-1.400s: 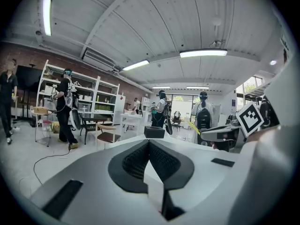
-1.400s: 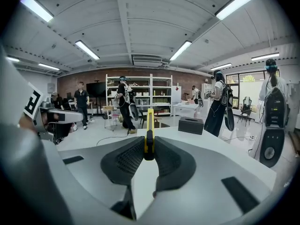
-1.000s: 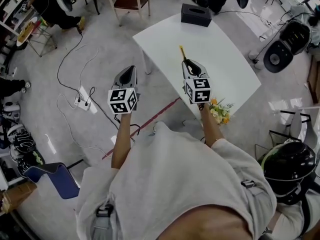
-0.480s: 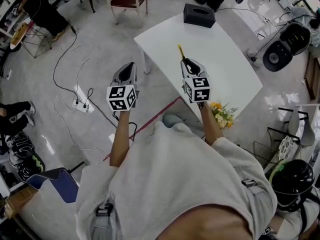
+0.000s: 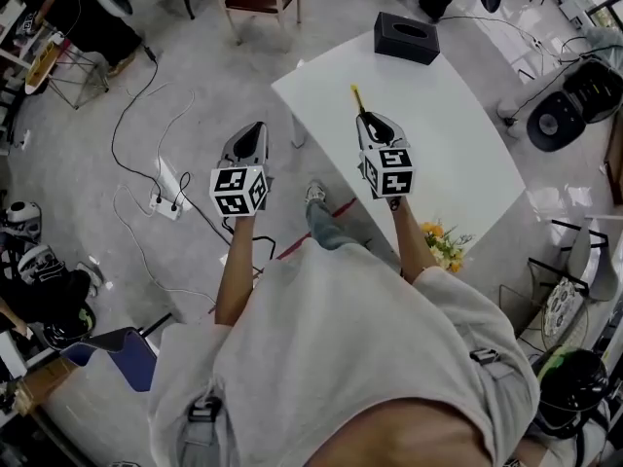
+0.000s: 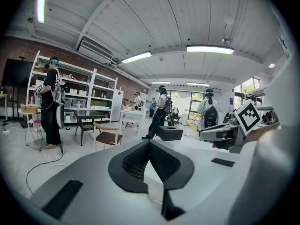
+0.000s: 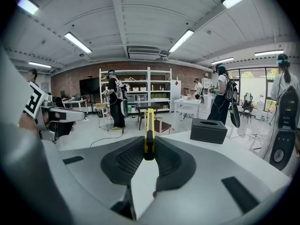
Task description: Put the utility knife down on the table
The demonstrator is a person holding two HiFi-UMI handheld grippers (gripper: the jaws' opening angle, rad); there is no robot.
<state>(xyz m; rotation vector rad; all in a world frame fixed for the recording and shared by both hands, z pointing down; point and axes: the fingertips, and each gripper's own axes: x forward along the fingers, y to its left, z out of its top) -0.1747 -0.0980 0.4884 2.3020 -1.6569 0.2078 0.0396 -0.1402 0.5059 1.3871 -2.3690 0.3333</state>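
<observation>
A white table [image 5: 458, 134] stood on a grey workshop floor [image 5: 97, 163] strewn with cables, a black tissue box [image 5: 406, 37] at its far end. Above the table, the right gripper [image 5: 368, 123] clamped the yellow utility knife [image 5: 356, 98], which jutted forward past its tips. The left gripper [image 5: 250, 132], over the floor beside the table, was closed and empty.

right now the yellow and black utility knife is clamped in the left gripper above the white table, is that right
Not quite: the yellow and black utility knife is clamped in the right gripper, not the left, above the white table. The right gripper view shows it.
</observation>
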